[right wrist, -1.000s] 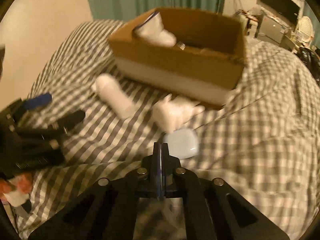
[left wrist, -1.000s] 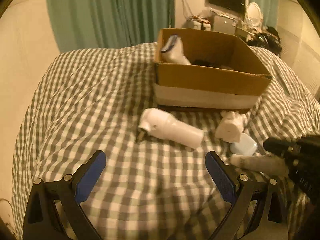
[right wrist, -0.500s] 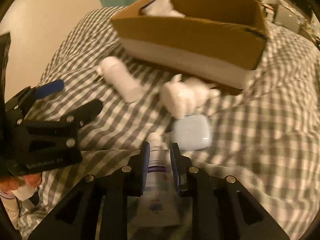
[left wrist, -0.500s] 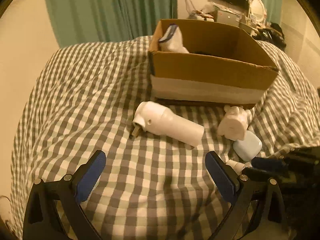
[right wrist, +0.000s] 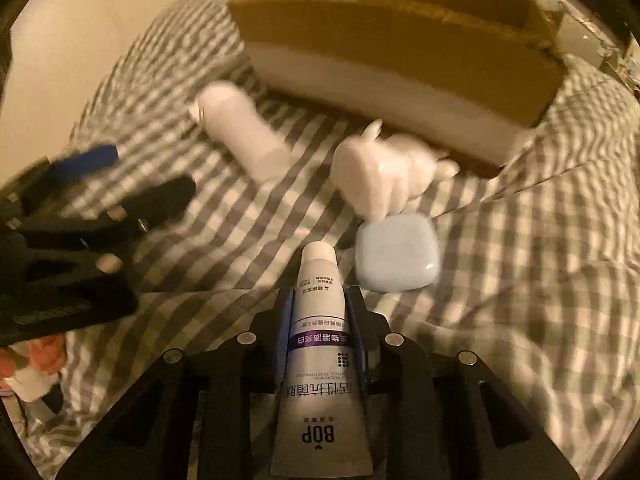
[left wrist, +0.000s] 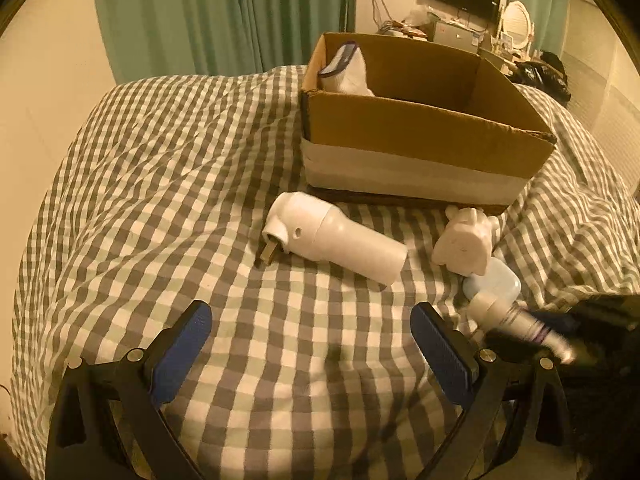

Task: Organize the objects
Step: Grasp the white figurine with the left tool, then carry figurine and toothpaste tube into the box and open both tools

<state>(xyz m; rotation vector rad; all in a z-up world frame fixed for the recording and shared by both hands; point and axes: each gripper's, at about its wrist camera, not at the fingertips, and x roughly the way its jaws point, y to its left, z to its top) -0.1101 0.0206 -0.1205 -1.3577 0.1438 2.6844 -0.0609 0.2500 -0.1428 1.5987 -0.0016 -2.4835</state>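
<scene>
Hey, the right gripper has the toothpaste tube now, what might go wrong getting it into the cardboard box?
Two risks. The right gripper pinches the soft white toothpaste tube across its body with the cap end sticking forward, so it may sag or slip. The brown cardboard box has a tall near wall; carried low, the cap might catch it or knock the white animal figurine beside the pale blue case.

You're working in dim, yellow-tinted light. The right wrist view is motion-blurred beyond the claw, where the box (right wrist: 400, 40) smears; fisheye bending and dark corners frame both views.

Grey-white checked bedspread (left wrist: 168, 184), brown box (left wrist: 416, 128)
</scene>
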